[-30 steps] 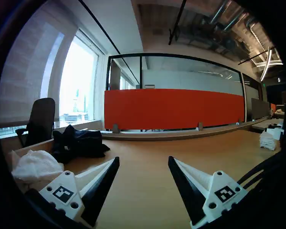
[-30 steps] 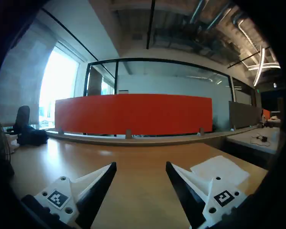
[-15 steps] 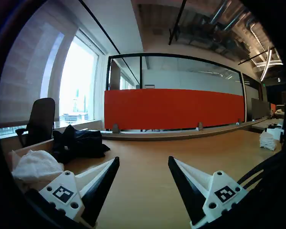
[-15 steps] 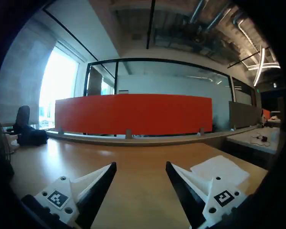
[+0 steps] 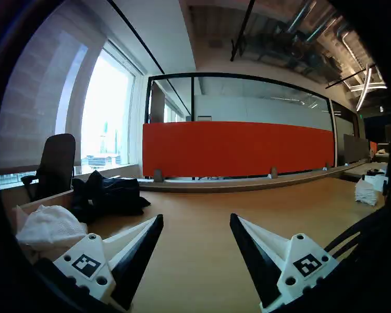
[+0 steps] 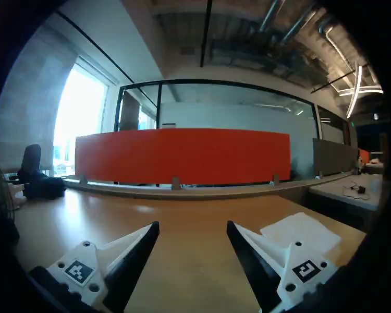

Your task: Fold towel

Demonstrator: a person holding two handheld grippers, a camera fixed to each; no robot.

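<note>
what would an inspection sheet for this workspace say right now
surface: light wooden desk, bare between the fingers
job's things: crumpled white towel at left; flat white cloth beside the right gripper; stack of folded white cloths far right
clutter: black fabric heap
grippers: left gripper open, empty; right gripper open, empty
cables: black cables beside the left gripper
surroundings: orange divider panel, black office chair, bright window

On my feed: light honey-brown wooden counter, plain orange-red divider panel behind it. Crumpled white towel, flat folded white towel, black cloth heap. My fingers are white plastic with black inner faces and black-and-white square tags.
</note>
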